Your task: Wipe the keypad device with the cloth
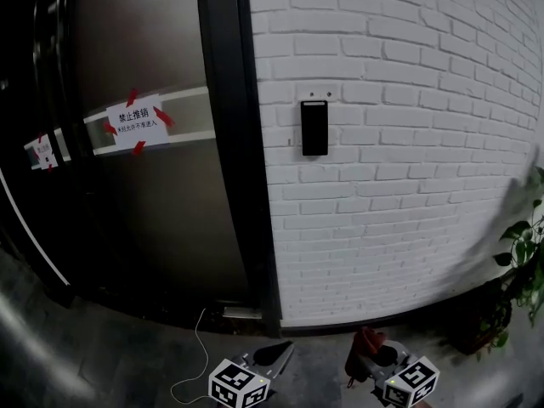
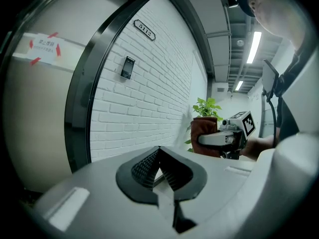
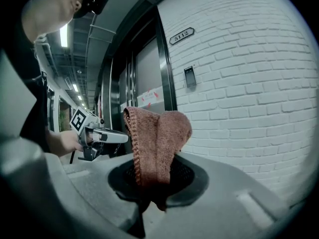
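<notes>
Keypad device [image 1: 314, 127] on bare brick [image 1: 408, 151]; right tongs [image 3: 155, 176] tight on cloth [image 3: 158, 138], left tongs [image 2: 159, 166] together.

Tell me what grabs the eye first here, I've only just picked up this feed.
The slim black keypad device stands out on the white brick wall, right of a dark door bearing a white paper notice fixed with red tape. Low in the head view, the right tool is shut on a reddish-brown knitted cloth; the left tool is shut and empty.
</notes>
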Action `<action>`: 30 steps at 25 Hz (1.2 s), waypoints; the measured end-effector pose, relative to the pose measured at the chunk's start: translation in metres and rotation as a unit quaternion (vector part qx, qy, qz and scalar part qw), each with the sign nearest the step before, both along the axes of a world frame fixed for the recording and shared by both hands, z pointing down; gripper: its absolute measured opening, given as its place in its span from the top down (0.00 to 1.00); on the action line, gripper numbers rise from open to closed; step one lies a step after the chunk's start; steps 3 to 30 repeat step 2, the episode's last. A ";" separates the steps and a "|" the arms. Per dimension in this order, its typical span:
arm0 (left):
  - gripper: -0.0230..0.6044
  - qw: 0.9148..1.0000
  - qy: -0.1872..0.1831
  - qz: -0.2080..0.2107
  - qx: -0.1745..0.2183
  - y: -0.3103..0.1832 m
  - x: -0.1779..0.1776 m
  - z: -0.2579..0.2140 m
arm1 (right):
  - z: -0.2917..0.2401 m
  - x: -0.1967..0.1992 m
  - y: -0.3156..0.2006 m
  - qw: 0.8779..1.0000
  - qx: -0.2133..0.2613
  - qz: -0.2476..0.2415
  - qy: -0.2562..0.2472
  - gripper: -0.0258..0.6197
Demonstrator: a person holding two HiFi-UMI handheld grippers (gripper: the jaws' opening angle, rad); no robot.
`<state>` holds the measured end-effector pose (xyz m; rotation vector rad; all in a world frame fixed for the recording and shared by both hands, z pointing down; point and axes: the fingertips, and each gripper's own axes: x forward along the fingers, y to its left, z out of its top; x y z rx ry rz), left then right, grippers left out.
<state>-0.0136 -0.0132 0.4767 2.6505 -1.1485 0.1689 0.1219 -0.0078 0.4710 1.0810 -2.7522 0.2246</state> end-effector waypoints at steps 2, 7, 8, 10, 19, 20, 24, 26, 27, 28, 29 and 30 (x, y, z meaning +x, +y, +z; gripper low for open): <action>0.94 1.000 -0.002 0.002 0.001 -0.002 0.001 -0.001 | -0.003 -0.001 -0.003 1.000 0.005 0.000 0.000 0.88; 0.94 1.000 -0.002 0.002 0.001 -0.002 0.001 -0.001 | -0.003 -0.001 -0.003 1.000 0.005 0.000 0.000 0.88; 0.94 1.000 -0.002 0.002 0.001 -0.002 0.001 -0.001 | -0.003 -0.001 -0.003 1.000 0.005 0.000 0.000 0.88; 0.94 1.000 -0.002 0.002 0.001 -0.002 0.001 -0.001 | -0.003 -0.001 -0.003 1.000 0.005 0.000 0.000 0.88; 0.94 1.000 -0.002 0.002 0.001 -0.002 0.001 -0.001 | -0.003 -0.001 -0.003 1.000 0.005 0.000 0.000 0.88; 0.94 1.000 -0.002 0.002 0.001 -0.002 0.001 -0.001 | -0.003 -0.001 -0.003 1.000 0.005 0.000 0.000 0.88; 0.94 1.000 -0.002 0.002 0.001 -0.002 0.001 -0.001 | -0.003 -0.001 -0.003 1.000 0.005 0.000 0.000 0.88; 0.94 1.000 -0.002 0.002 0.001 -0.002 0.001 -0.001 | -0.003 -0.001 -0.003 1.000 0.005 0.000 0.000 0.88; 0.94 1.000 -0.002 0.002 0.001 -0.002 0.001 -0.001 | -0.003 -0.001 -0.003 1.000 0.005 0.000 0.000 0.88; 0.94 1.000 -0.002 0.002 0.001 -0.002 0.001 -0.001 | -0.003 -0.001 -0.003 1.000 0.005 0.000 0.000 0.88; 0.94 1.000 -0.002 0.002 0.001 -0.002 0.001 -0.001 | -0.003 -0.001 -0.003 1.000 0.005 0.000 0.000 0.88; 0.94 1.000 -0.002 0.002 0.001 -0.002 0.001 -0.001 | -0.003 -0.001 -0.003 1.000 0.005 0.000 0.000 0.88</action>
